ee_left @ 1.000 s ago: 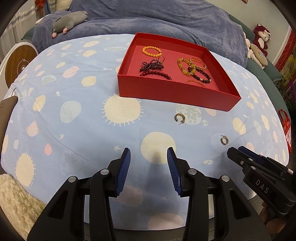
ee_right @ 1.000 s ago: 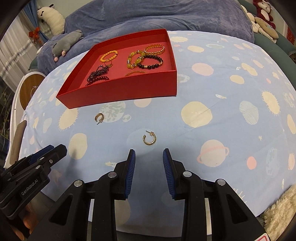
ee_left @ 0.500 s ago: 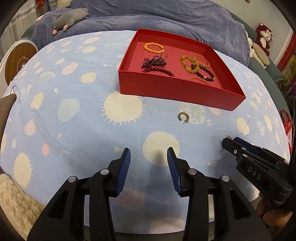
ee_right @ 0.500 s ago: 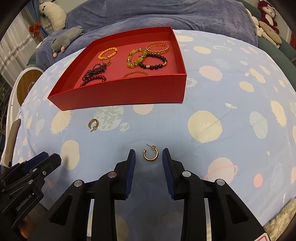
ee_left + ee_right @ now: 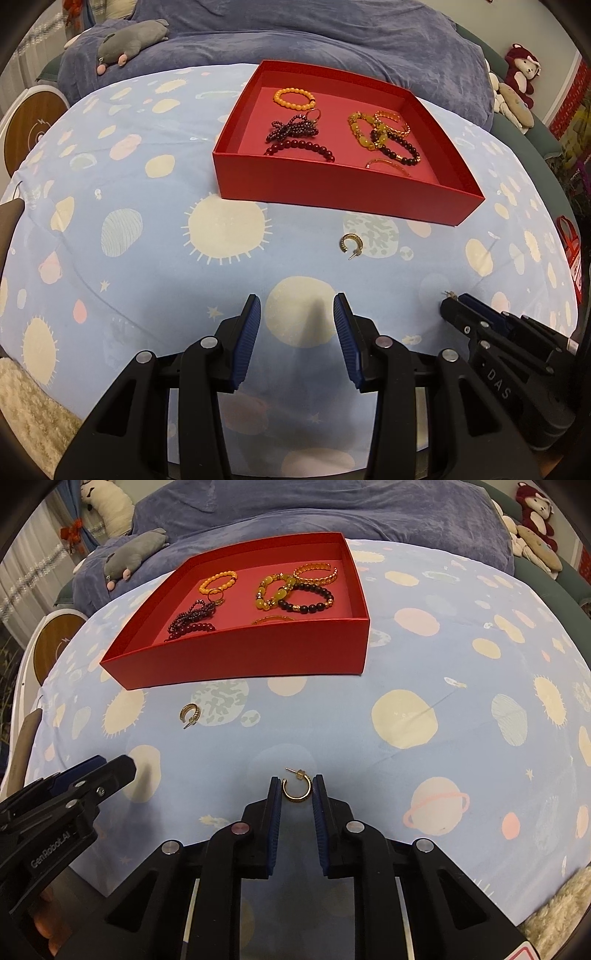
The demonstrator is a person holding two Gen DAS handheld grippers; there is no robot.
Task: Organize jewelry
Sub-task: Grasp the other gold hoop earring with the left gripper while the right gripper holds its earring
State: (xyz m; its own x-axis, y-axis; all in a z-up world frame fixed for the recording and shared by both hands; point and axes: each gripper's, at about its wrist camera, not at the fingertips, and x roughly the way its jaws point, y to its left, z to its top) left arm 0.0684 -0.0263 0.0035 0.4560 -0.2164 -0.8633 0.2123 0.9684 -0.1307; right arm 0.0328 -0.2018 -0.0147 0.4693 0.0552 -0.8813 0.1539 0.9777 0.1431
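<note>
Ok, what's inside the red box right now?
Inside the red box: orange bead bracelet, dark red beads, yellow and black bracelets. Near wall hides the front floor.

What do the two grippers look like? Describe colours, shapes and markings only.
Both are black plastic clamp-style tools with silver rivets at the pivots and ribbed blue pads on the two fingers. The left gripper carries white "GenRobot.AI" lettering on its side, seen in the right wrist view. The right gripper carries white "DAS" lettering, seen in the left wrist view. No cables or sleeves show.

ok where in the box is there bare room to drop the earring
In the red box, the right front corner beside the dark bracelet is bare, as is the far left strip. The middle is crowded with bracelets.
</note>
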